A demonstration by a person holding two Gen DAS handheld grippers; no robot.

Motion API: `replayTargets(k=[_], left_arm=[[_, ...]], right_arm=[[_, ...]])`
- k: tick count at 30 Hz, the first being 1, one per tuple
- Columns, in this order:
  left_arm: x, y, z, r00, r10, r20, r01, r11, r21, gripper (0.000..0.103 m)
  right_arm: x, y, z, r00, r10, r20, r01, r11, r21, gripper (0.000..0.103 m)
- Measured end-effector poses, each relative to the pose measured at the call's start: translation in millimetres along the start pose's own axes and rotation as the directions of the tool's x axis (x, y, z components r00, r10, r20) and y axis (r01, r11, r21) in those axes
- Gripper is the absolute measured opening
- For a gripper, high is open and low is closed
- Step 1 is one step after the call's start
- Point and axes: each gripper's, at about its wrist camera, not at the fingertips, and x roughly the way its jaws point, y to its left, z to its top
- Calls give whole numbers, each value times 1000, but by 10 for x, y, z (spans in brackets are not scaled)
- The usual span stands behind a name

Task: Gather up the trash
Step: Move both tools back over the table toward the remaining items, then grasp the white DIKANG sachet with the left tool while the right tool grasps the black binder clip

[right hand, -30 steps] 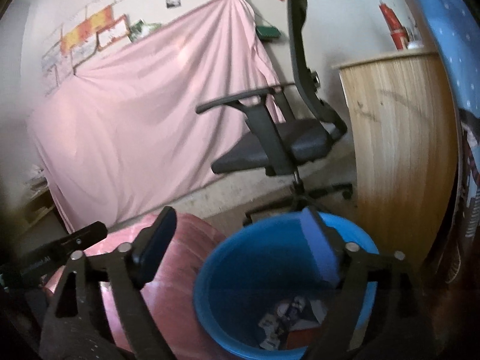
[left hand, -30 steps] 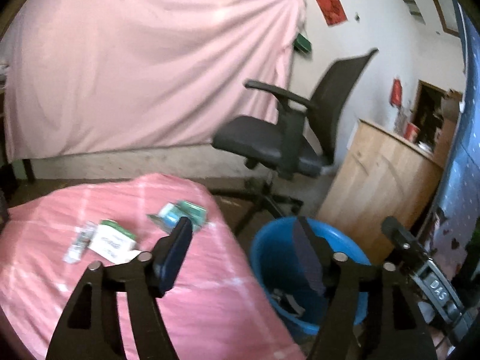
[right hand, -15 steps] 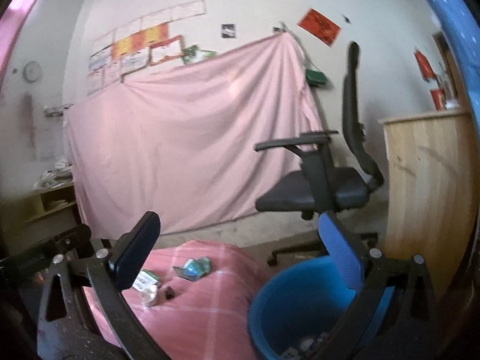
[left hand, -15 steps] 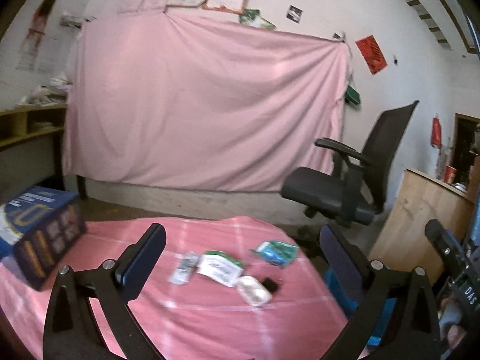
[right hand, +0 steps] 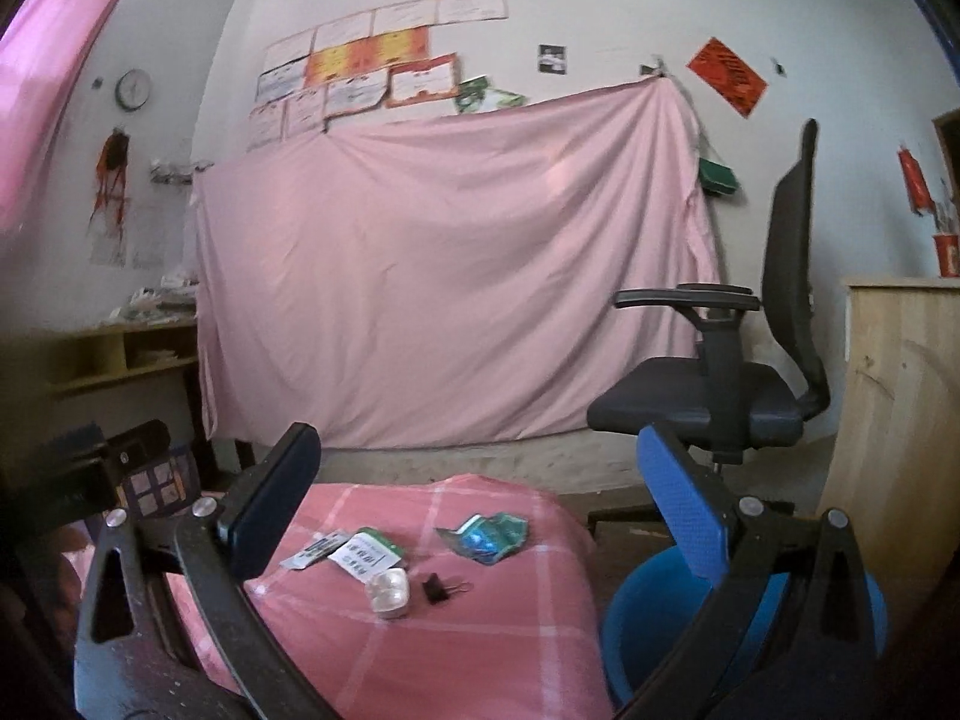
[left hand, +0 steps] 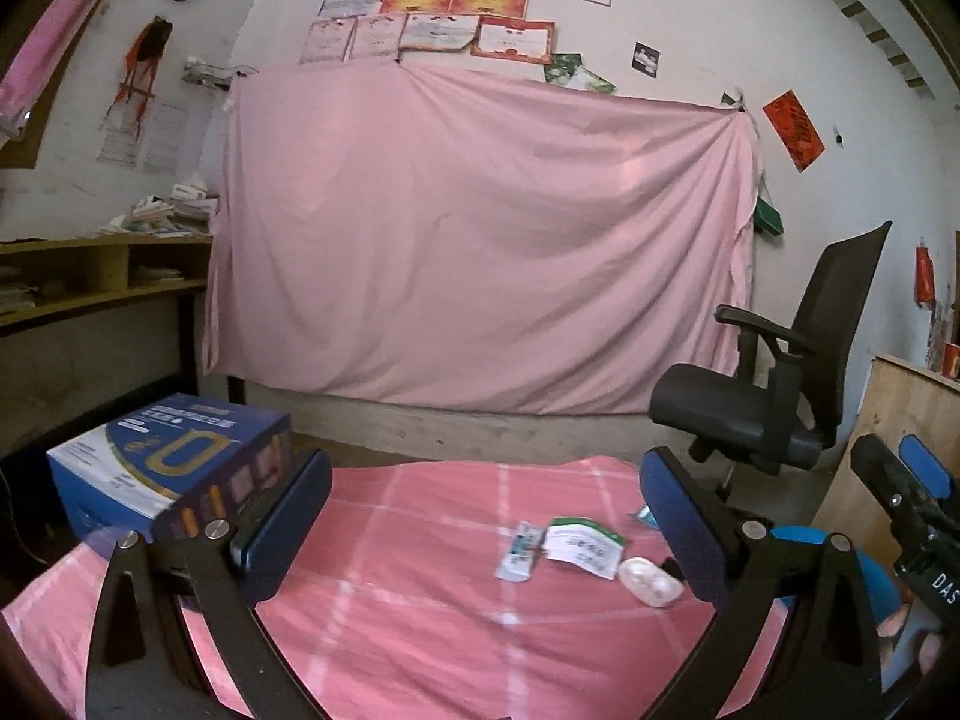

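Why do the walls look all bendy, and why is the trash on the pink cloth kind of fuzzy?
Left wrist view: the fisheye lens bows the room edges, and the white packet looks soft, its print unreadable. Right wrist view: same bending, dark corners, the green wrapper slightly blurred; the wooden cabinet catches the brightest light.

A pink tablecloth with a white grid of lines (left hand: 420, 612) fills the lower centre of the left wrist view. At lower left stands a blue cardboard box with gold and white print (left hand: 162, 468). A plain pale pink hanging sheet (right hand: 456, 276) spans mid-frame. At lower right a bright blue plastic bin (right hand: 636, 630) shows, beside a crumpled green and blue wrapper (right hand: 486, 534).
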Motion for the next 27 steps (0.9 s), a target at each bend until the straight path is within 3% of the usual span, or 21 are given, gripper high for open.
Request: replayTargets(k=[9, 18, 23, 27], left_arm=[[151, 183, -116, 999, 23, -45, -22, 1000, 20, 101], [555, 240, -164, 986, 5, -169, -2, 1000, 17, 101], [810, 188, -228, 960, -16, -281, 26, 999, 33, 101], [1079, 166, -290, 910, -50, -412, 63, 998, 18, 100]], right_arm=[[311, 203, -140, 992, -18, -122, 10, 998, -63, 103], [692, 40, -316, 949, -29, -313, 30, 1000, -3, 103], [888, -84, -432, 909, -27, -417, 52, 997, 50, 103], [1068, -146, -524, 866, 28, -500, 22, 995, 93, 103]])
